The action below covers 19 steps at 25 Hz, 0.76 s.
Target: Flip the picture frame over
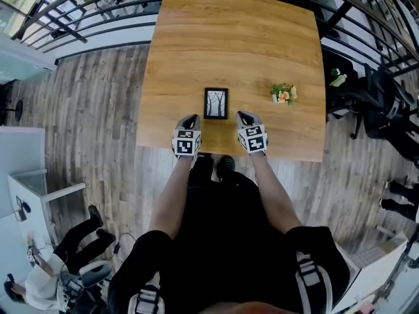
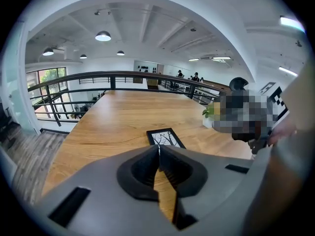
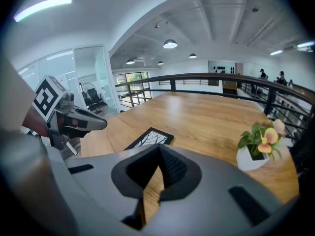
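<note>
My grey left gripper (image 1: 190, 118) has its jaws pressed together on nothing, just left of the black-rimmed rectangular picture frame (image 1: 216, 103). The frame lies flat, tree print up, near the front edge of the light wooden table (image 1: 229, 38). My grey right gripper (image 1: 243, 116) is likewise pinched shut and empty on the frame's other side. Print-up fits a frame awaiting its turn or one already turned. If nudged, its thin edge could skate over the smooth wood toward the small white flower pot (image 1: 283, 93). Only the head view shows both grippers flanking the frame, and only the gripper views show the jaws meeting.
</note>
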Tool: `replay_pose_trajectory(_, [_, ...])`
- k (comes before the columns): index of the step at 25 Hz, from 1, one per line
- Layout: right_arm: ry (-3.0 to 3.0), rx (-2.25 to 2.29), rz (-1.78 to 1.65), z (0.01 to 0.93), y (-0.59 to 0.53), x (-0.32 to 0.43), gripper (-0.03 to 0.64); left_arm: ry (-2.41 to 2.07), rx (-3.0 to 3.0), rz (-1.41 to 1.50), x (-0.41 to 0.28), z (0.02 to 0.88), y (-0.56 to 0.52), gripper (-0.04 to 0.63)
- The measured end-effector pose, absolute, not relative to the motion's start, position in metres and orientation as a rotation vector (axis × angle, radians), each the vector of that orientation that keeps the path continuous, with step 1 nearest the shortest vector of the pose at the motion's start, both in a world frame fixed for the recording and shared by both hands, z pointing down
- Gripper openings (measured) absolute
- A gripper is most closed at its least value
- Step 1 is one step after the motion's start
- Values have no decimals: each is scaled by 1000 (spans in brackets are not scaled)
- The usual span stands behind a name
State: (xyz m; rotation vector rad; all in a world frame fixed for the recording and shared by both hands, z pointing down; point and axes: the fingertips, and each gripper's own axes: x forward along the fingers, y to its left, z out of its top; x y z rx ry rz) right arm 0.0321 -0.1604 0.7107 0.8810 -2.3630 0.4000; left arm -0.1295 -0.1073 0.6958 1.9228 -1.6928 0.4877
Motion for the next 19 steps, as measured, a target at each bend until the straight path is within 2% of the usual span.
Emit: replay_pose_trajectory(19, [-2393,856,344,698,-146,49,5,-1781,1892,409,-105,676,-77,28])
